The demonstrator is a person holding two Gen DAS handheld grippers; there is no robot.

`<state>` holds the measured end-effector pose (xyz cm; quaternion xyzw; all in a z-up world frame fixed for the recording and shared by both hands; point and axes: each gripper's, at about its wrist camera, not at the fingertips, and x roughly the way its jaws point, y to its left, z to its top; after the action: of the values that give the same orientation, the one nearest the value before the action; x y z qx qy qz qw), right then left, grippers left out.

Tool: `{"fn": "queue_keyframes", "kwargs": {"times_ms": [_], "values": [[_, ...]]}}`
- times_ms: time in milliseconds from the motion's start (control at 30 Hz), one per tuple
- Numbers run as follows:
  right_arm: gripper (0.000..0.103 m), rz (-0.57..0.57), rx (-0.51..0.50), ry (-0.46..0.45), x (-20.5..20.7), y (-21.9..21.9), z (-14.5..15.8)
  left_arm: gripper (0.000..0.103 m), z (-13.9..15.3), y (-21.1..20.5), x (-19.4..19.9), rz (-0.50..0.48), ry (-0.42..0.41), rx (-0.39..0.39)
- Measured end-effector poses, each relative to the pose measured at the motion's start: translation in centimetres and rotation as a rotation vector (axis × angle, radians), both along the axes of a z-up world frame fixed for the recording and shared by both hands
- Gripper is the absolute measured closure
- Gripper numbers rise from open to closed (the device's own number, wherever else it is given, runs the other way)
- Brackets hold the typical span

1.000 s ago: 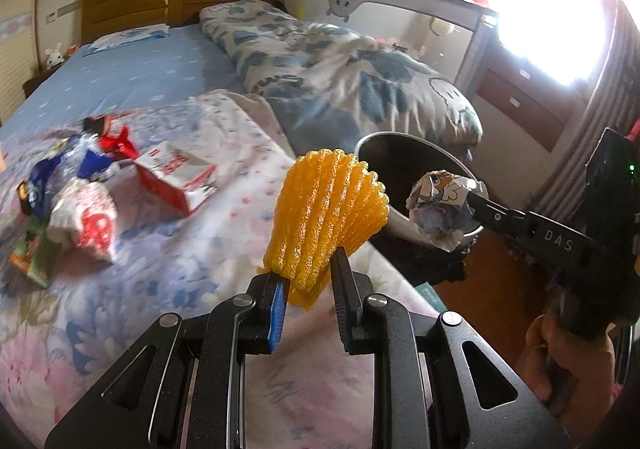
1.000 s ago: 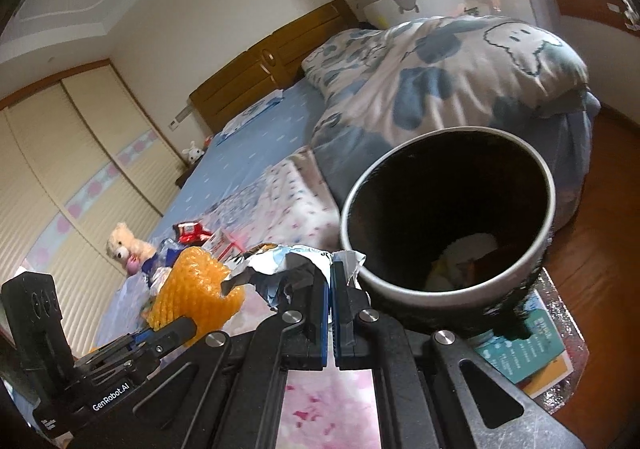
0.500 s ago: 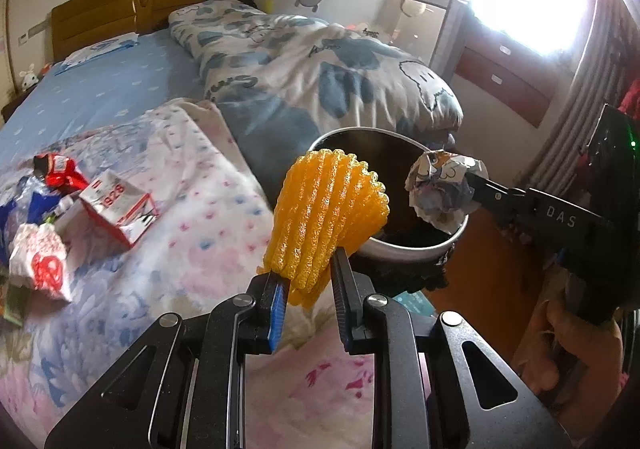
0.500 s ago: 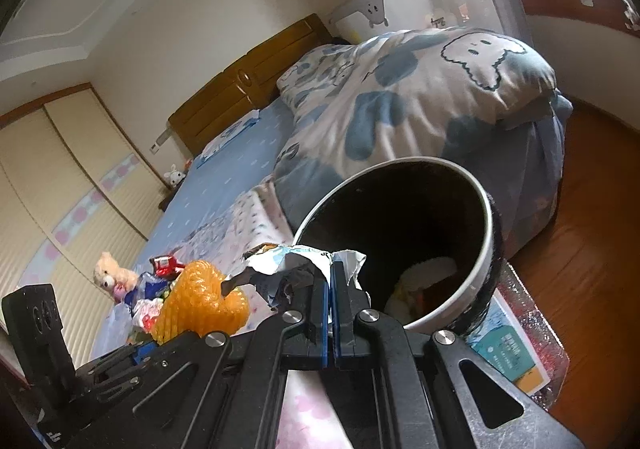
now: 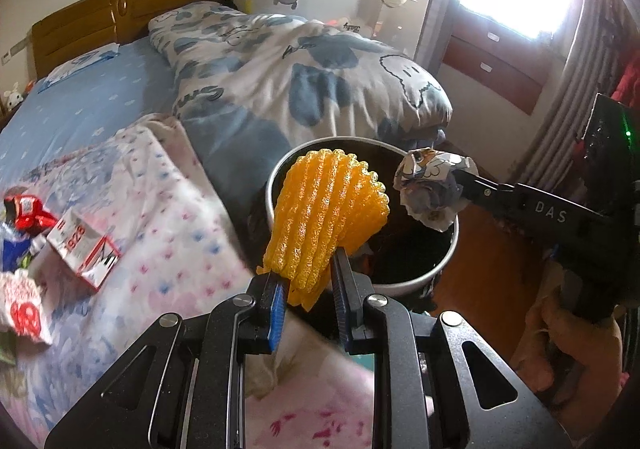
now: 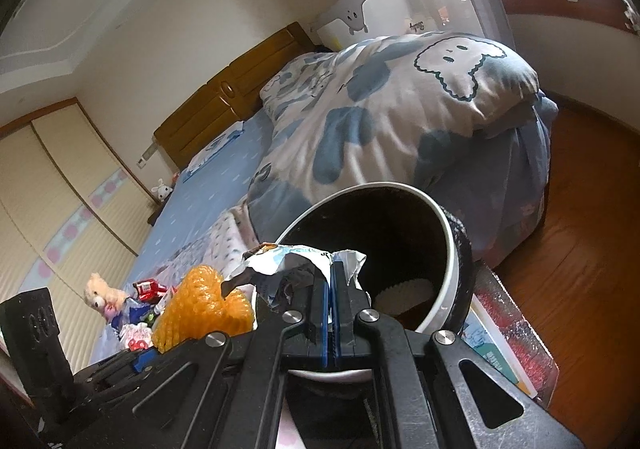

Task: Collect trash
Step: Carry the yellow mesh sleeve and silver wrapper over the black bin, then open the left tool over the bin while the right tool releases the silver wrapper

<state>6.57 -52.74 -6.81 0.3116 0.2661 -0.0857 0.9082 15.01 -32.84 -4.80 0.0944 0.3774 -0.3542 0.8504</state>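
Note:
My left gripper (image 5: 307, 269) is shut on an orange foam fruit net (image 5: 326, 209) and holds it over the near rim of a round bin (image 5: 436, 269) with a dark inside. My right gripper (image 6: 331, 269) is shut on a crumpled white and blue wrapper (image 6: 292, 263) at the bin's rim (image 6: 450, 249). In the left wrist view the wrapper (image 5: 430, 185) hangs over the bin's right edge, with the right gripper (image 5: 460, 179) behind it. The net also shows in the right wrist view (image 6: 200, 309). Some white trash (image 6: 404, 289) lies inside the bin.
More trash lies on the bed at the left: a red and white carton (image 5: 82, 253), a red wrapper (image 5: 26, 209), a white and red packet (image 5: 22, 305). A folded blue-patterned duvet (image 5: 304, 77) lies behind the bin. A book (image 6: 496, 349) lies under the bin on the wooden floor (image 6: 580, 249).
Both grippers have moved toward the bin with their loads. The net now hangs over the bin's near rim and the wrapper over its right edge. Both stay shut.

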Motion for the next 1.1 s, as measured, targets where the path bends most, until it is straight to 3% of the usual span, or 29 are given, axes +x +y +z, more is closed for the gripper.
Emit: {"fn": "queue_keyframes", "kwargs": {"times_ms": [733,867,900,967,1100], "values": [[0.102,-0.01,0.01,0.057,2.5,-2.7,-1.1,0.082,-1.0,-3.9,2.0,-0.026,0.028,0.048],[0.097,-0.012,0.013,0.074,2.8,-3.0,-1.6,0.078,-1.4,-4.3,2.3,-0.031,0.041,0.053],[0.097,-0.014,0.015,0.079,2.9,-3.1,-1.7,0.077,-1.4,-4.4,2.3,-0.031,0.038,0.054],[0.096,-0.016,0.015,0.089,3.0,-3.2,-1.9,0.059,-1.4,-4.5,2.3,-0.028,0.043,0.058],[0.09,-0.019,0.014,0.11,3.2,-3.4,-2.1,0.048,-1.3,-3.9,2.1,-0.02,0.035,0.052]]}}
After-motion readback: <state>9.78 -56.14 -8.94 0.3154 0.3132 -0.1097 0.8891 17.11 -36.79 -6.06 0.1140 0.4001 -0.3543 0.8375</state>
